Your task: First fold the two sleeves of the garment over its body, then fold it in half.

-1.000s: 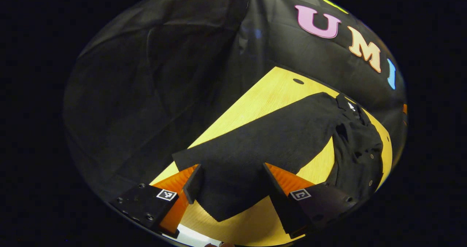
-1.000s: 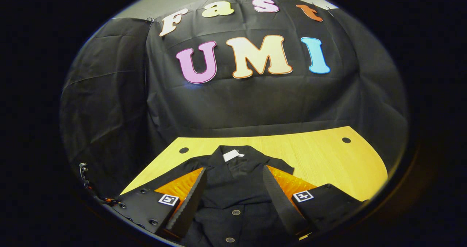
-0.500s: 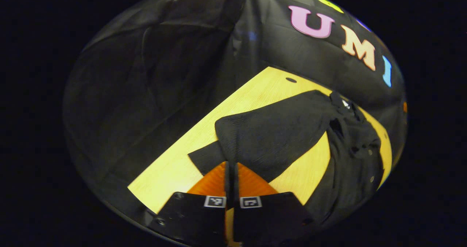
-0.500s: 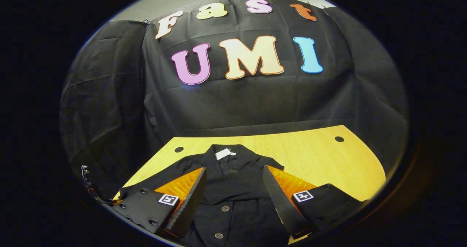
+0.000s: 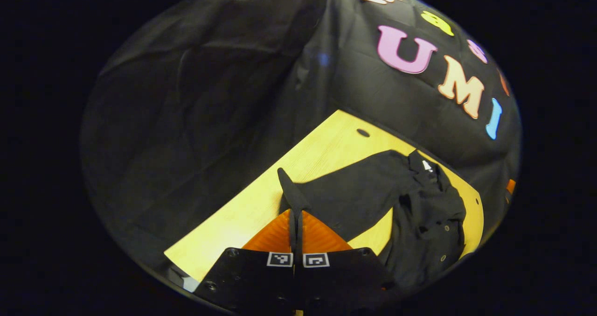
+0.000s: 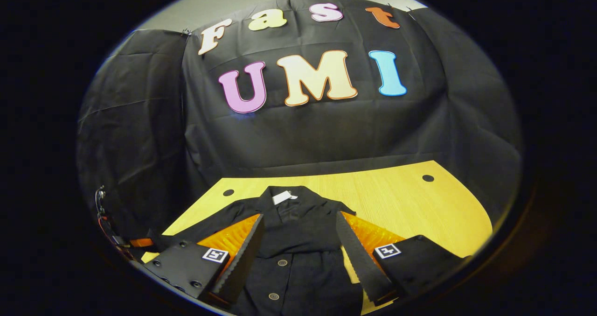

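Both fingers of the left gripper [image 5: 295, 218] were pressed together with almost no gap, and the cuff end of the black long sleeve [image 5: 347, 197] was pinched between them, a narrow tongue of cloth rising past the tips. From that pinch the sleeve ran ahead and to the right across the yellow wooden table [image 5: 261, 204] to the body of the black buttoned garment [image 5: 431, 222], which lay crumpled at the right of the left gripper view, its white neck label [image 5: 426, 165] at the far end. To the left of the closed fingers the tabletop was bare up to its long left edge, beyond which hung the black cloth wall [image 5: 186, 110]. A small dark hole [image 5: 363, 132] sat in the tabletop ahead, near the far edge.

The right gripper [image 6: 300, 250] stood wide open, its fingers apart over the garment's front and holding nothing; whether the tips touched the cloth I could not tell. Between them lay the button placket, with the collar and white label just ahead. Bare wood stretched ahead and to the right of this gripper as far as the table's rounded far edge, which met the cloth wall. At the lower left of the right gripper view, part of the other gripper showed at the table's corner.
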Motion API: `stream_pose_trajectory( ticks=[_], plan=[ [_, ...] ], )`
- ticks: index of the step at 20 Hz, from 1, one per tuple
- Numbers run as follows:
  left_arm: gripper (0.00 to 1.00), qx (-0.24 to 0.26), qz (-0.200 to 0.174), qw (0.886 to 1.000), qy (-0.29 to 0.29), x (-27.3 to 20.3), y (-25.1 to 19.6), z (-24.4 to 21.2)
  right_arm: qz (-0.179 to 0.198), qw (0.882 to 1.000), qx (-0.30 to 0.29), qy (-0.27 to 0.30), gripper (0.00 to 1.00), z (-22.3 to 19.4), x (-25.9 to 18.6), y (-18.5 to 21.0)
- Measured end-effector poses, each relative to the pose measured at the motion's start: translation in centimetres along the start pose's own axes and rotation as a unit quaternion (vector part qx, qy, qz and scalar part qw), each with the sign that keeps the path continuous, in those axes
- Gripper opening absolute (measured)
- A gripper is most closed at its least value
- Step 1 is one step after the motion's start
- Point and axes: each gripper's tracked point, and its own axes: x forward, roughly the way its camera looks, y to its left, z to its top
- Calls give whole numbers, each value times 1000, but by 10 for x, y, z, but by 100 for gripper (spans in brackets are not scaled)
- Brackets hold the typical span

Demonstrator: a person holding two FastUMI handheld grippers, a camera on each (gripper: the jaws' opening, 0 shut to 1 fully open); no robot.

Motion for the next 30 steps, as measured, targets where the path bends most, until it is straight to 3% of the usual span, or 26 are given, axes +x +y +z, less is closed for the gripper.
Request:
stream_pose_trajectory(
  ticks=[5, 12, 26, 27, 28, 30],
  plan=[
    [0, 18, -42, 998, -51, 7, -49, 53, -12, 1000, 13, -8, 98, -4, -14, -16],
    [0, 58, -102, 989, -92, 21, -115, 88, -47, 998, 41, -19, 98, -10, -42, -52],
    [0, 131, -246, 958, -67, 36, -295, 69, -137, 985, 100, -33, 97, -34, -103, -133],
    [0, 136, -254, 955, -63, 36, -306, 64, -143, 984, 104, -33, 92, -37, -108, -138],
    [0, 144, -261, 953, -57, 37, -317, 58, -149, 982, 108, -33, 97, -39, -114, -143],
    [0, 158, -273, 948, -50, 36, -338, 50, -159, 980, 115, -33, 97, -44, -122, -151]
  ],
)
